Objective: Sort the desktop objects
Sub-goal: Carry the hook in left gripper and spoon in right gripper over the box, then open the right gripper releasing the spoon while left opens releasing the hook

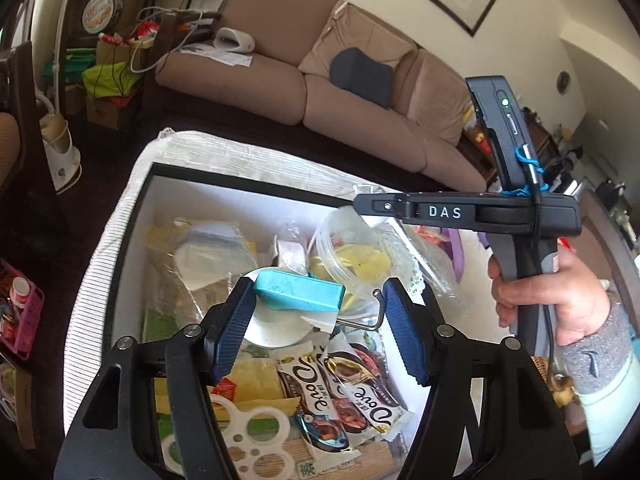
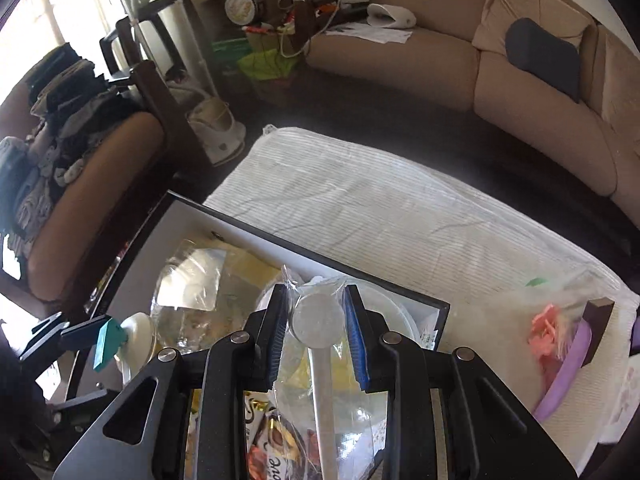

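Note:
My left gripper (image 1: 318, 286) hangs over a black-rimmed box (image 1: 149, 200) and is shut on a teal suction hook (image 1: 300, 294). The hook's white disc (image 1: 276, 330) sits below it, and its wire hook (image 1: 376, 312) lies by the right pad. My right gripper (image 2: 316, 292) is shut on a clear plastic bag (image 2: 296, 364) with a white spoon (image 2: 318, 322) inside, held above the same box (image 2: 224, 220). In the left wrist view the right gripper (image 1: 362, 206) reaches in from the right, gripped by a hand (image 1: 536, 292). The clear bag (image 1: 352, 252) hangs under it.
The box holds Dove chocolate bars (image 1: 310, 384), a white ring-shaped piece (image 1: 248, 436), packets and clear wrappers. It stands on a table with a striped white cloth (image 2: 380, 208). A bag with pink and purple items (image 2: 560, 356) lies to the right. A sofa (image 2: 400, 56) stands behind.

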`<action>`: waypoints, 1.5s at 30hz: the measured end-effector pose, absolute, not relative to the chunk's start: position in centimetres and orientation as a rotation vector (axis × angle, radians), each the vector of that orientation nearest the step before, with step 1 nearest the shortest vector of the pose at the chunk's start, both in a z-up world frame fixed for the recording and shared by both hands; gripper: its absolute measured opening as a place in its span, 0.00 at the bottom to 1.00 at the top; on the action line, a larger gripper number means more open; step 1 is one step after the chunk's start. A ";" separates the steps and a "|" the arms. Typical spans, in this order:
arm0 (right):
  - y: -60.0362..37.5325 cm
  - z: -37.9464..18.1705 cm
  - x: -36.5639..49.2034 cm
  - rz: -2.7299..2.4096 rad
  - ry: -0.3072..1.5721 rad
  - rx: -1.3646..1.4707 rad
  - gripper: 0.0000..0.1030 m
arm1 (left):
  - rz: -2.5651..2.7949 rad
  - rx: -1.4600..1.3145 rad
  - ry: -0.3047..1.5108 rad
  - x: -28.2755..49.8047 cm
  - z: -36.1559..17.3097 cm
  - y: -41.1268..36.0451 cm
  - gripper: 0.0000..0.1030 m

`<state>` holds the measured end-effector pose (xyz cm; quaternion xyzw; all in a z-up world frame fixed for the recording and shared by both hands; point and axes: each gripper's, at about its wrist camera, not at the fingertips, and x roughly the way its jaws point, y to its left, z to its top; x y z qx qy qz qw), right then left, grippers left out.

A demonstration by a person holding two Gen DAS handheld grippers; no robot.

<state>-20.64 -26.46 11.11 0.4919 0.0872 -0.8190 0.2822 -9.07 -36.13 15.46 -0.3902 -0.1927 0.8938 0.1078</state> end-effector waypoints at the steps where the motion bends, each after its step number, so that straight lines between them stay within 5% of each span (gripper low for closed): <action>1: -26.2 10.9 -20.7 -2.171 0.179 1.321 0.27 | 2.623 -1.157 -0.566 -9.1 15.2 -35.9 0.61; 7: -27.2 10.4 -17.7 -1.982 0.025 1.312 0.27 | 2.645 -1.160 -0.581 -7.9 14.8 -36.9 0.61; 17: -35.2 5.1 -11.9 -1.843 0.761 1.126 0.27 | 2.725 -1.175 -0.628 -5.4 15.2 -41.1 0.61; 23: -35.5 3.3 -9.8 -1.829 1.065 0.990 0.45 | 2.693 -1.190 -0.653 -5.9 14.4 -41.1 0.61; 28: -31.8 7.5 -10.3 -1.912 0.793 0.988 0.47 | 2.667 -1.199 -0.628 -7.4 14.5 -39.2 0.61; 33: -26.9 11.6 -10.8 -2.031 0.548 0.983 0.66 | 2.659 -1.244 -0.612 -11.8 14.5 -36.9 0.61; 40: -23.3 14.6 -11.5 -2.104 0.336 1.003 0.66 | 2.702 -1.355 -0.596 -16.3 12.2 -34.9 0.62; 45: -21.2 14.4 -11.2 -2.110 0.297 1.022 0.66 | 2.766 -1.399 -0.605 -15.4 11.7 -35.5 0.80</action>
